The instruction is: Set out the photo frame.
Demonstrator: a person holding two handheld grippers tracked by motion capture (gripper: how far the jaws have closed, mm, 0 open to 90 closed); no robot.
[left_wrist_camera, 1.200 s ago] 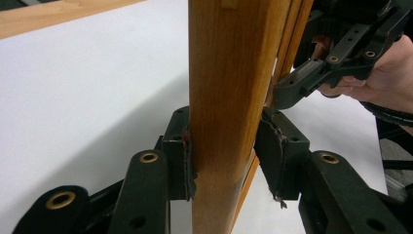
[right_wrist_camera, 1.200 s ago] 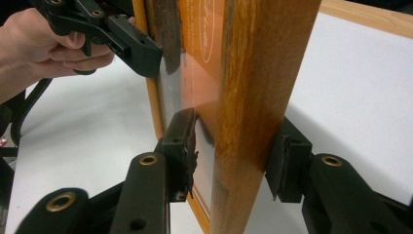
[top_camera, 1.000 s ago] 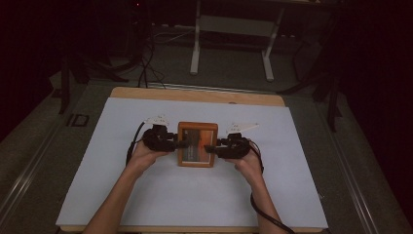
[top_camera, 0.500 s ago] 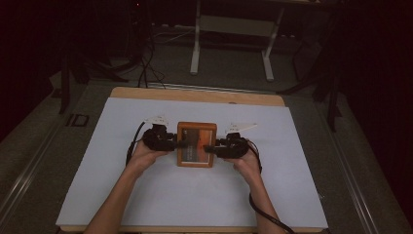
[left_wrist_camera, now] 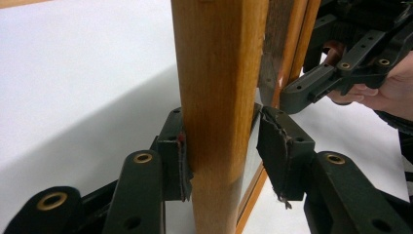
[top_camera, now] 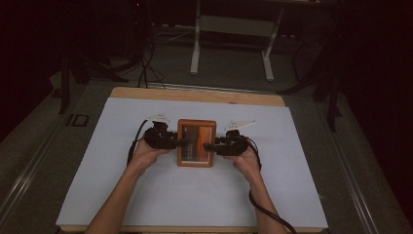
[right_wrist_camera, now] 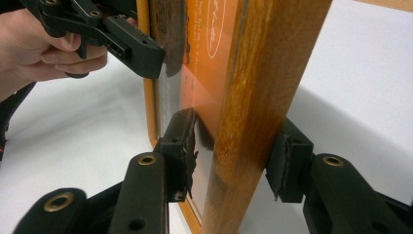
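Wooden and rectangular, a small picture frame with an orange and brown print behind its glass lies flat near the middle of a white sheet covering a light-wood table, its long sides running away from the person. The person's left hand holds the black left gripper against the frame's left side, and the right hand holds the black right gripper against its right side, the two facing each other across the frame. In the left gripper view, the frame's left rail stands between the jaws: one pad touches it, while the other sits just off the inner face, so the jaws straddle the rail loosely. In the right gripper view, the right rail sits between that gripper's jaws, one pad over the glass and one outside, with small gaps on both sides. Beyond the table, a white metal stand rests on the dark floor.
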